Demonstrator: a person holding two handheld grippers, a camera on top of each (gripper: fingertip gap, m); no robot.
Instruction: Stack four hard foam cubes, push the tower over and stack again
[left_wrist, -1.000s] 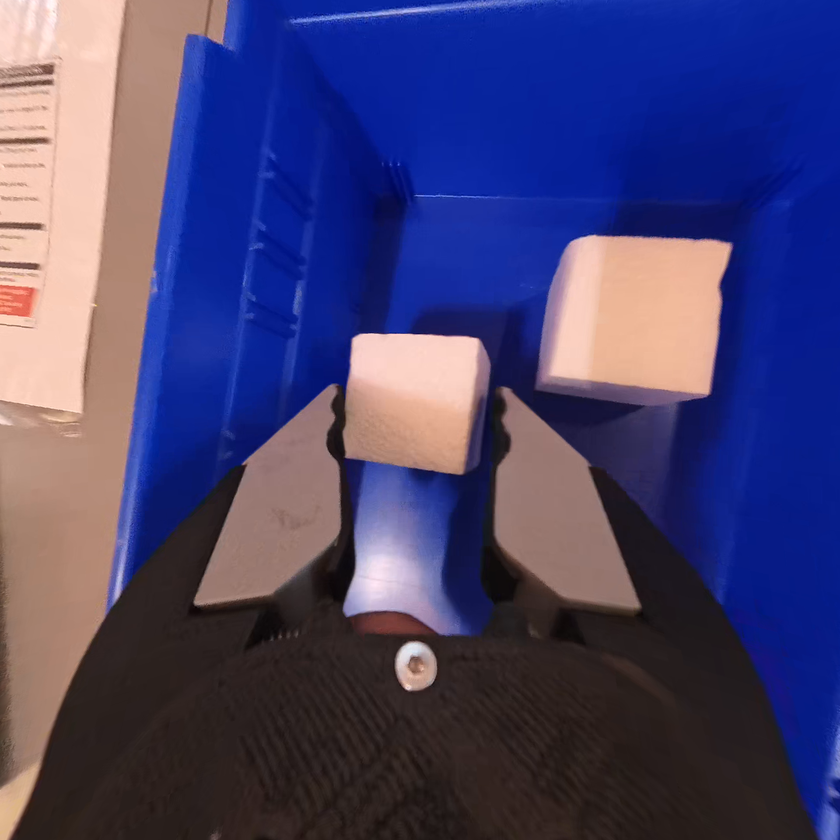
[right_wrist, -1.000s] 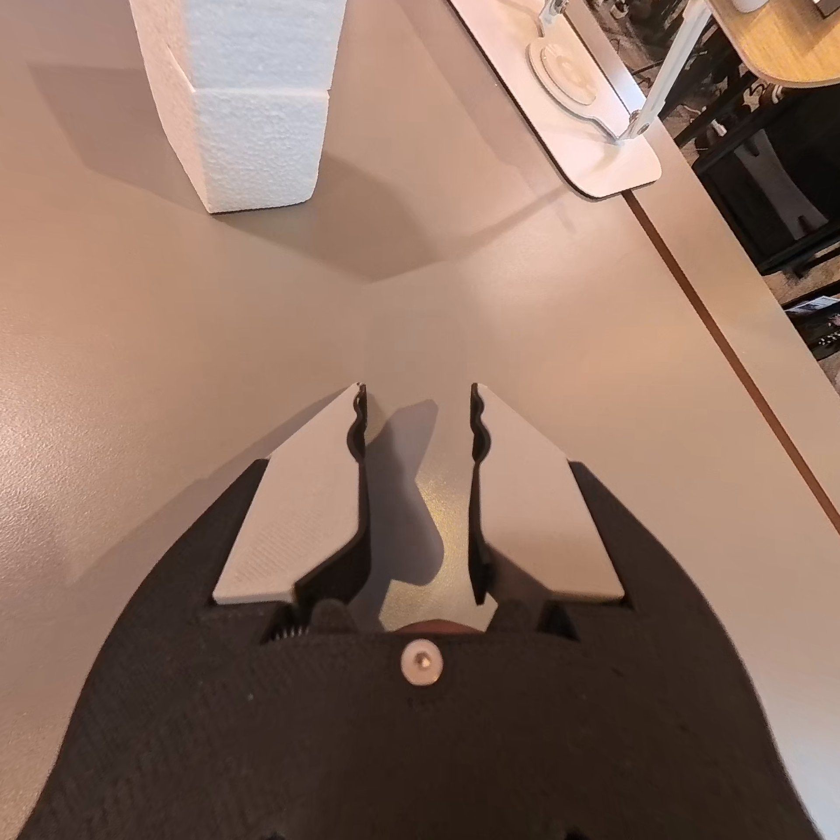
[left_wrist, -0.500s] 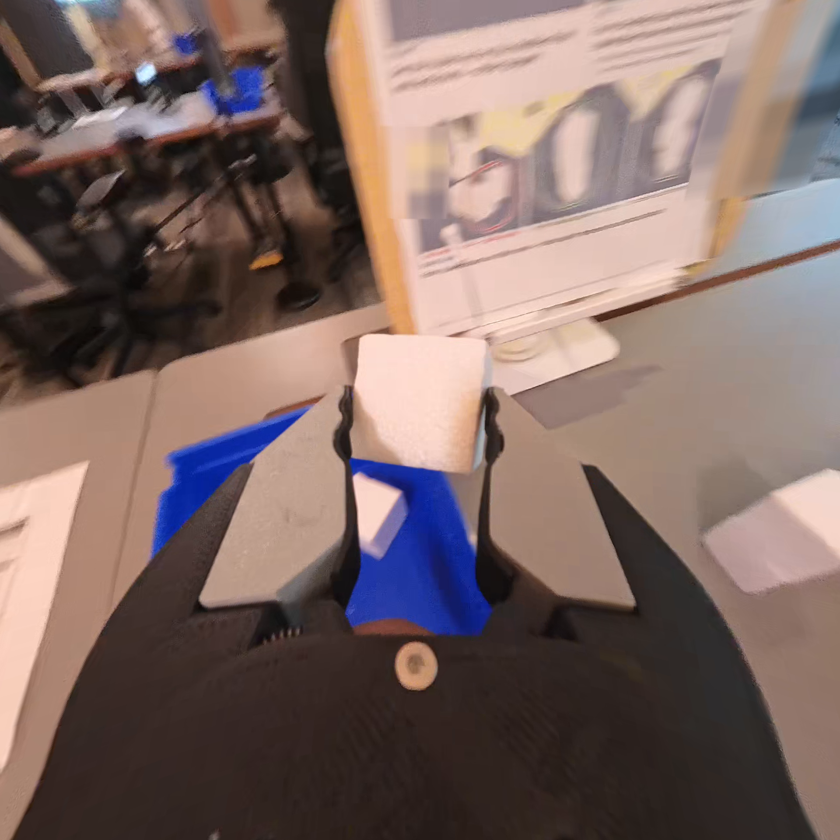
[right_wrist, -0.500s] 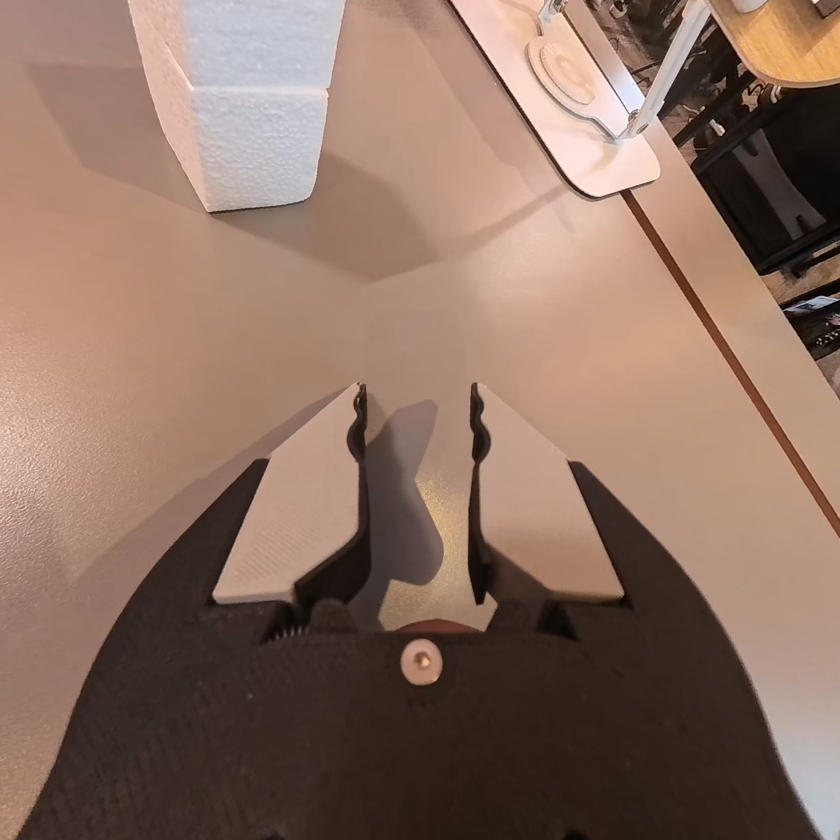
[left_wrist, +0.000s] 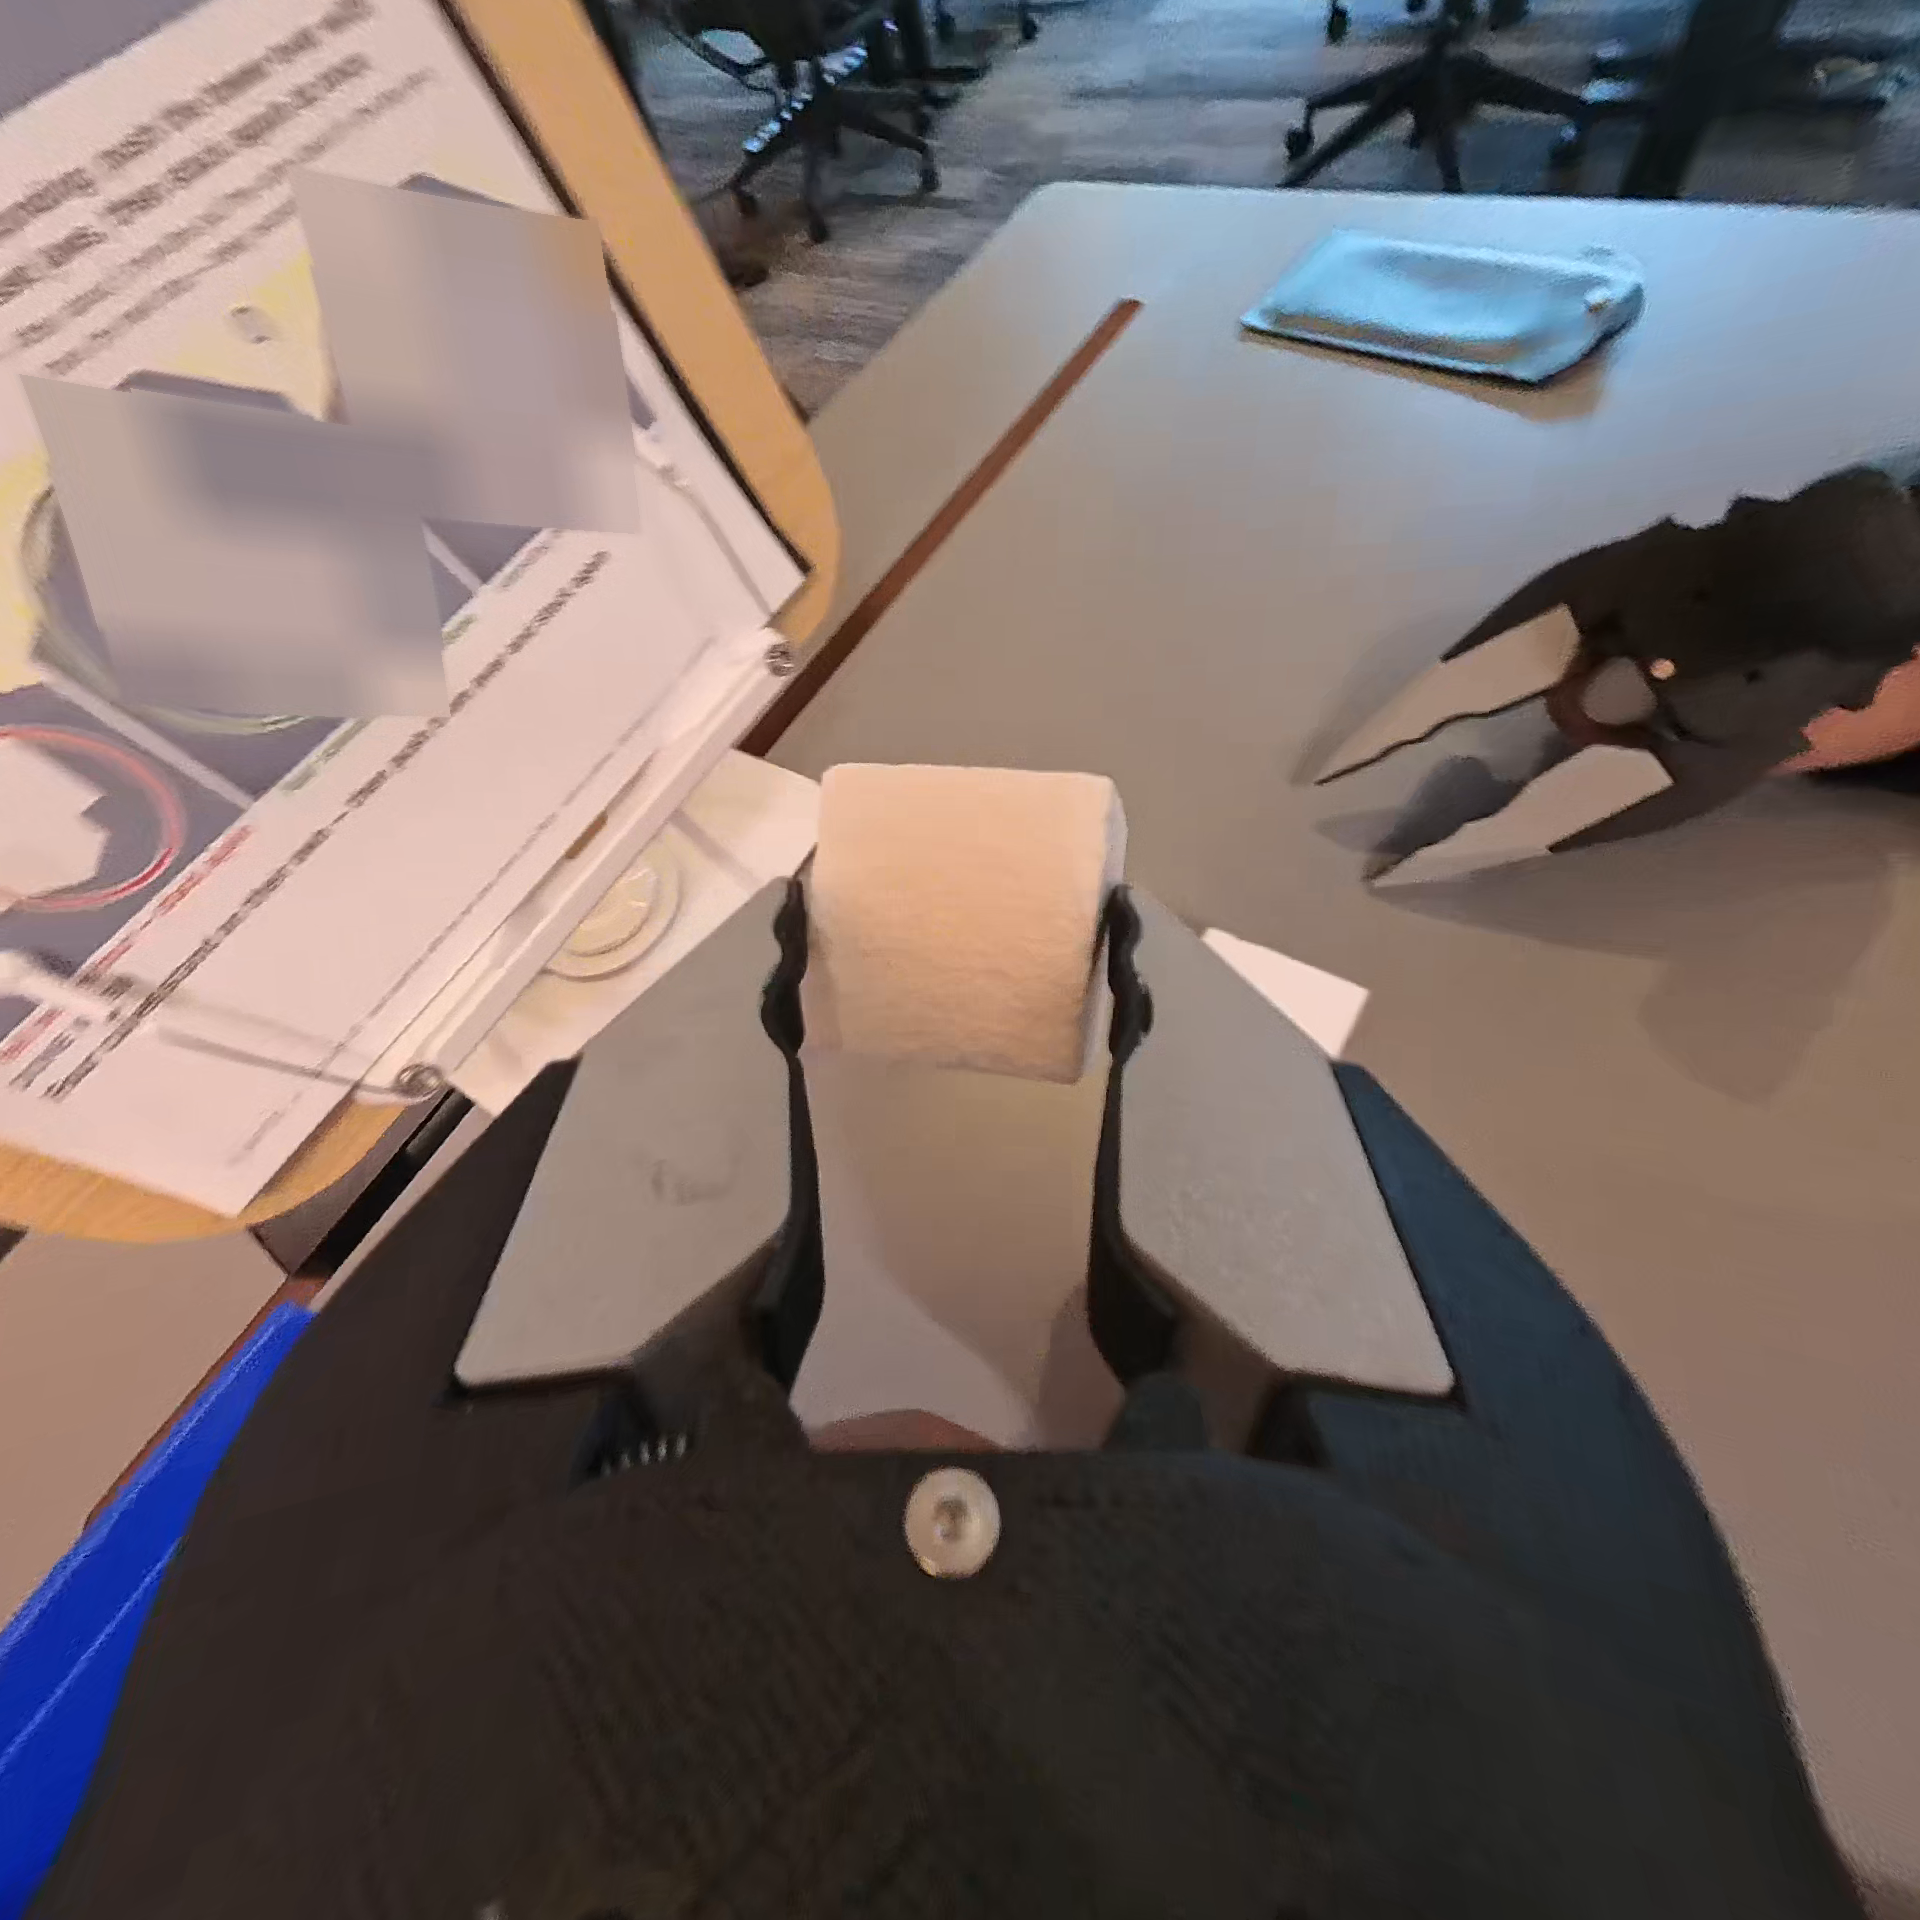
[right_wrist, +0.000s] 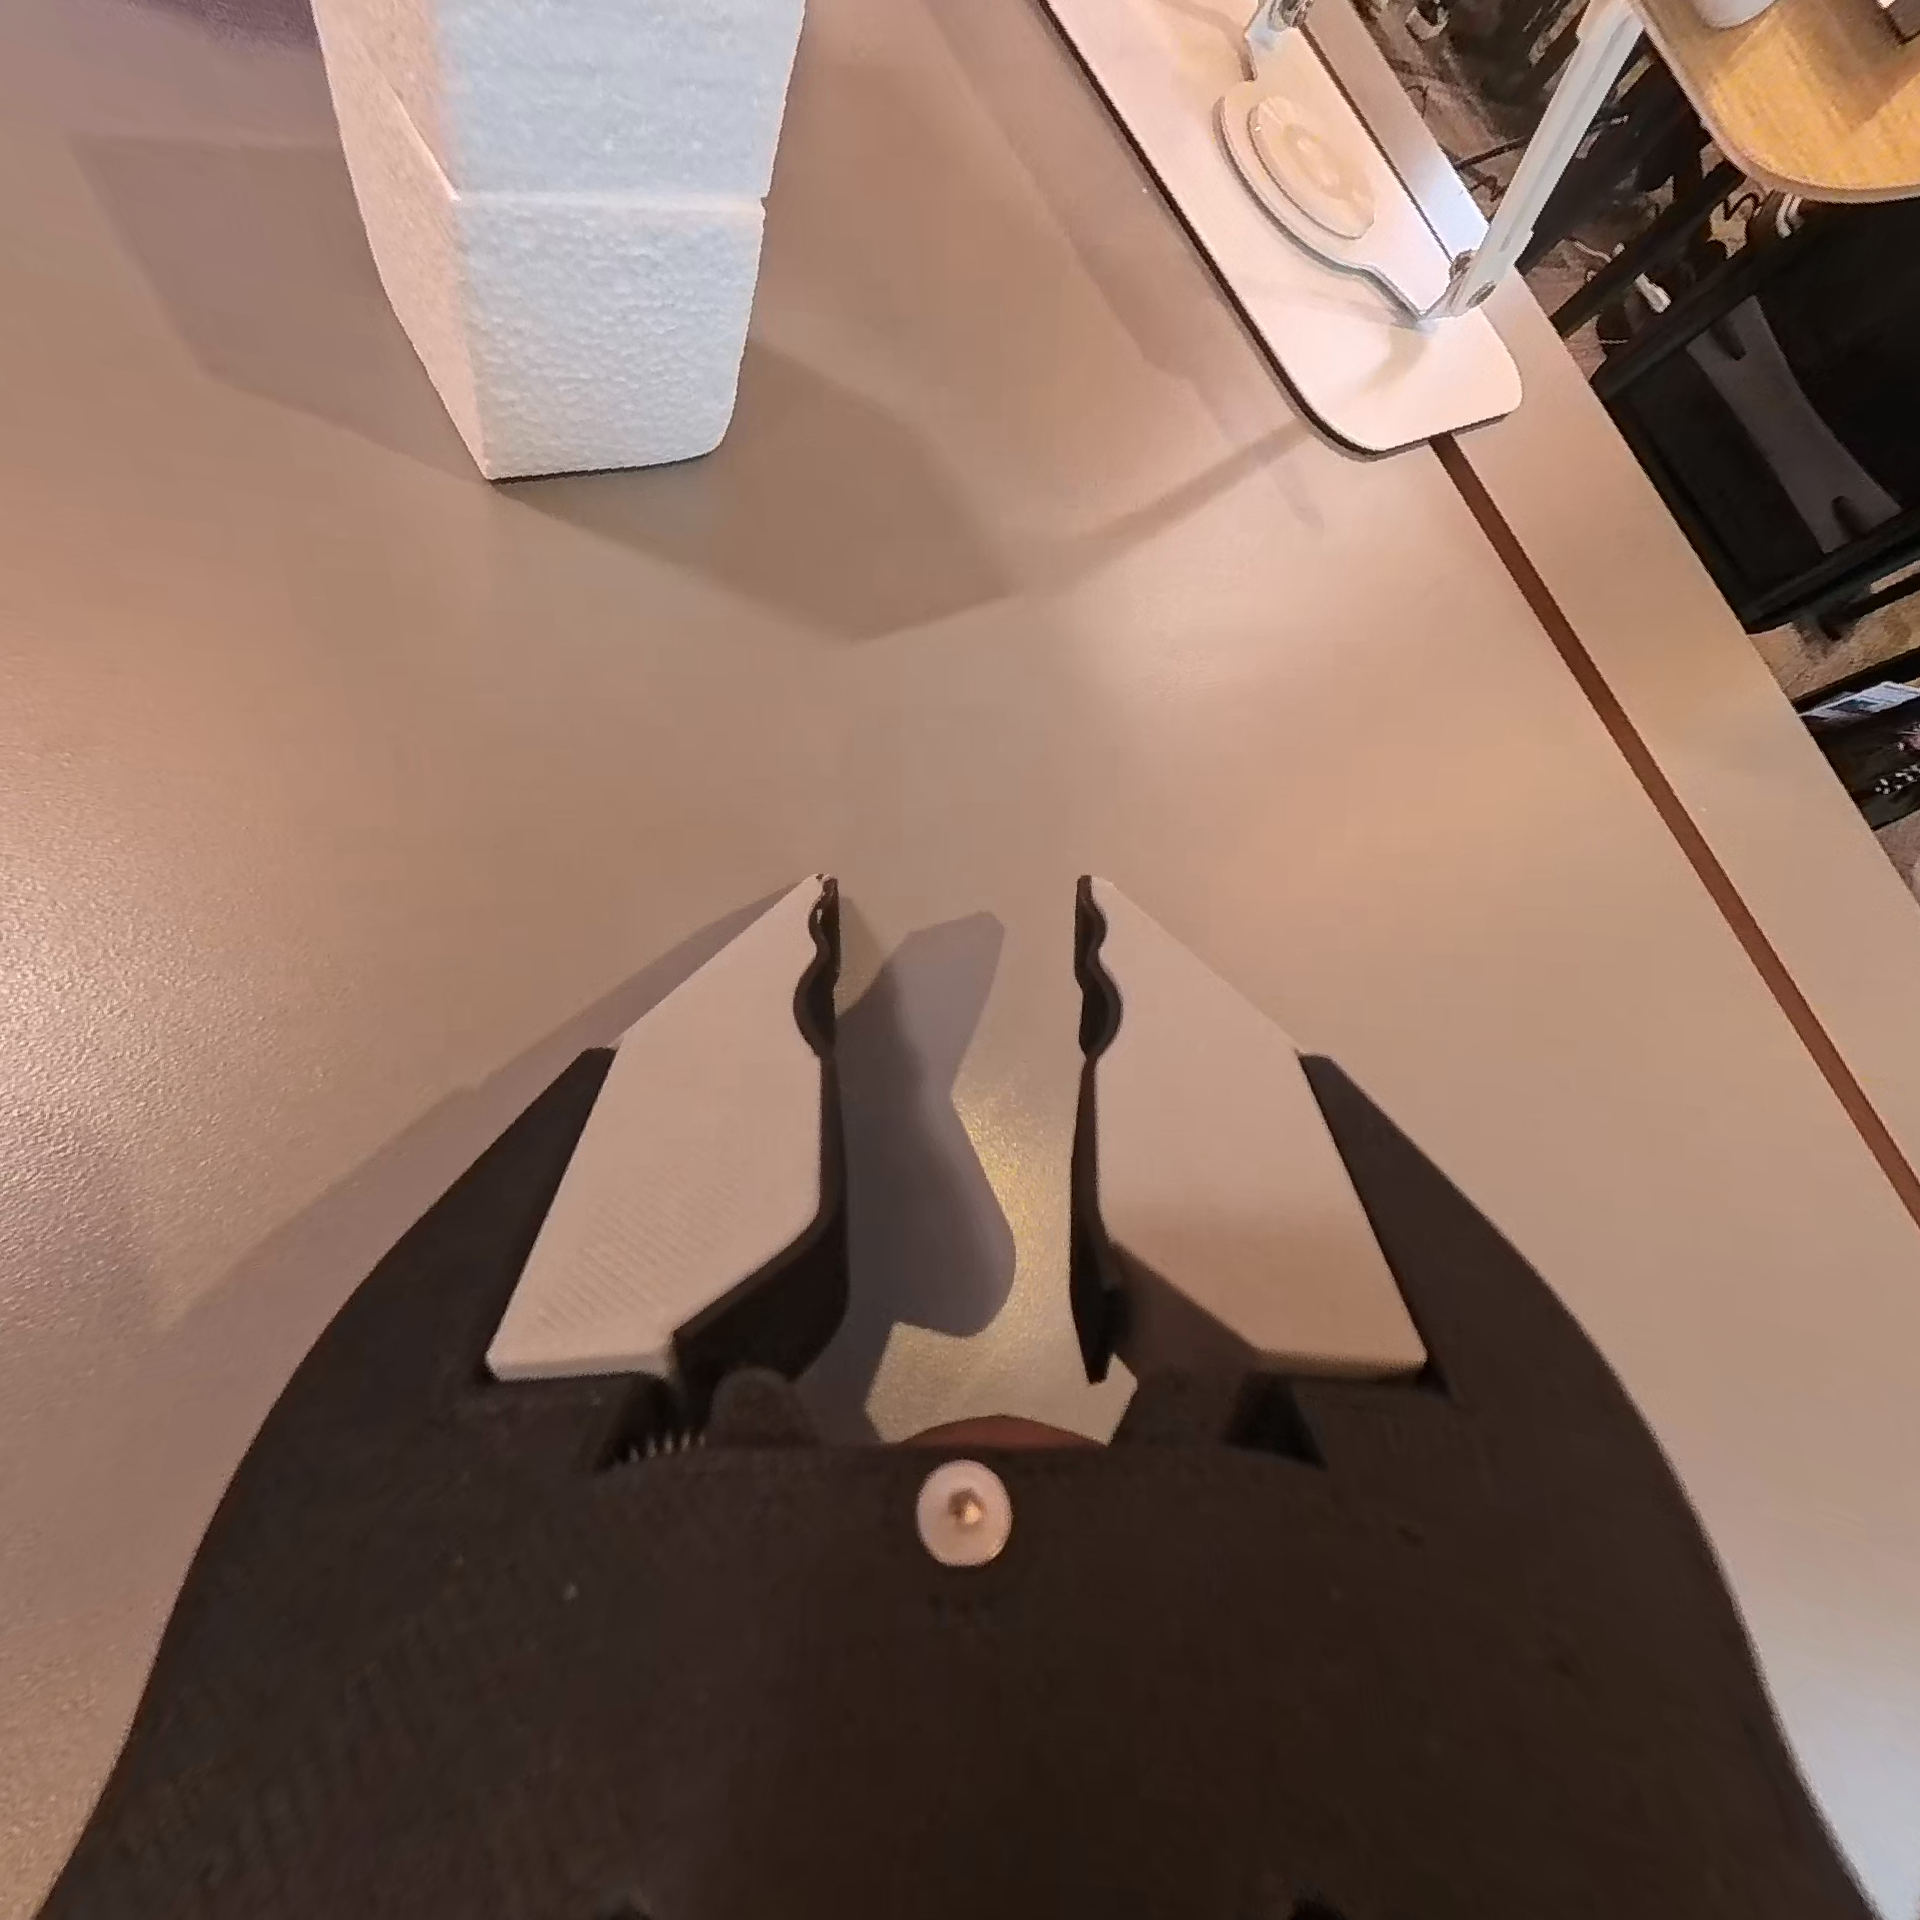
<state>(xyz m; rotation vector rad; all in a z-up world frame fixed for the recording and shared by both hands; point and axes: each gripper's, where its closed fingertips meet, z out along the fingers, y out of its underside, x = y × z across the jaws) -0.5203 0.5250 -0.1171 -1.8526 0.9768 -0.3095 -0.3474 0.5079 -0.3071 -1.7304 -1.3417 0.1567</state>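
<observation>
So my left gripper (left_wrist: 954, 940) has a foam cube (left_wrist: 961, 920) pinched between its pads, held up in the air over the grey table (left_wrist: 1351, 582). Right gripper (right_wrist: 954, 914) has its fingers parted with nothing between them, parked low over the table.

The stack (right_wrist: 582, 239) I'm building sits ahead and to the left of the right gripper in the right wrist view: at least two white cubes, one on the other, the top running out of frame, so I can't count the full height. The tower's long axis is straight up.

What the next move turns on: the left wrist view doesn't clearly show the stack at all. There's something pale right under the held cube, but I can't tell if that's the tower's top. The right gripper shows up off to that view's right (left_wrist: 1455, 800), so my guess is the tower lies somewhere between the two grippers.

Room-wise: a poster board (left_wrist: 312, 623) on its white base plate (right_wrist: 1351, 260) crowds the left and far side, plus a blue bin (left_wrist: 104, 1538) corner lower left. Open table to the right.
</observation>
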